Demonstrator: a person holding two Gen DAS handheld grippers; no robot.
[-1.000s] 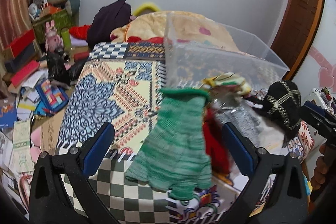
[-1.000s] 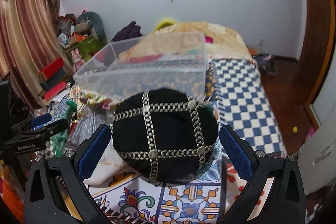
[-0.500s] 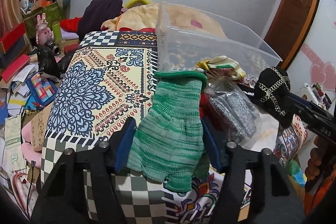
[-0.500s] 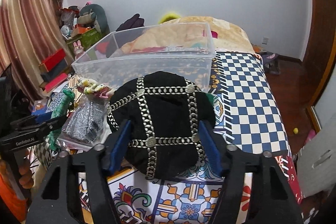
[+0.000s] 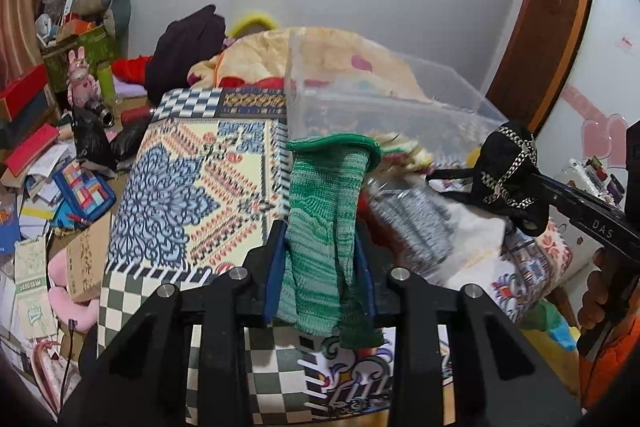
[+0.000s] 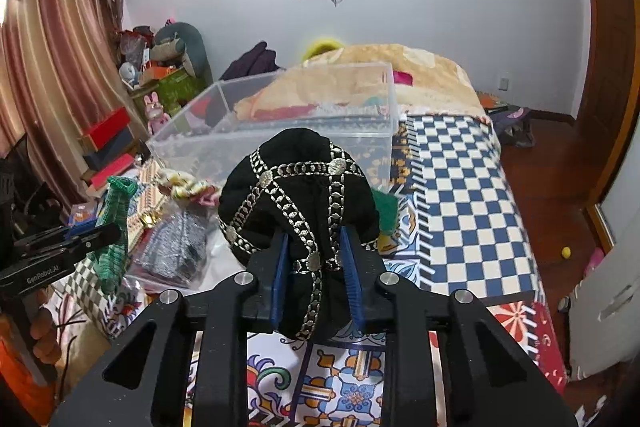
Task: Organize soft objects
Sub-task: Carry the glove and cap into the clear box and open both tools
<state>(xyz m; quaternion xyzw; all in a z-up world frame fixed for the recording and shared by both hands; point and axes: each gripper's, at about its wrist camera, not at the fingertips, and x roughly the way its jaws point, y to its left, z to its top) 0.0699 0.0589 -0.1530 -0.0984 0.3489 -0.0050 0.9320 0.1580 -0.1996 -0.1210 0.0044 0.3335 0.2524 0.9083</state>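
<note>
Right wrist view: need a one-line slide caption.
Right tool shut on a black cap with silver trim, in front of a clear plastic bin on the patterned bed cover.

I see a bed (image 6: 460, 187) covered in patchwork-patterned spreads, checkered blue and white to the right of my right claw. Ahead of both claws, a clear plastic bin (image 6: 280, 131) sits on it. Between the claws and the bin lie a bagged grey knit (image 6: 172, 247) and a floral cloth bundle (image 6: 184, 187). Beyond the bin is a heaped tan blanket (image 5: 256, 59).
</note>
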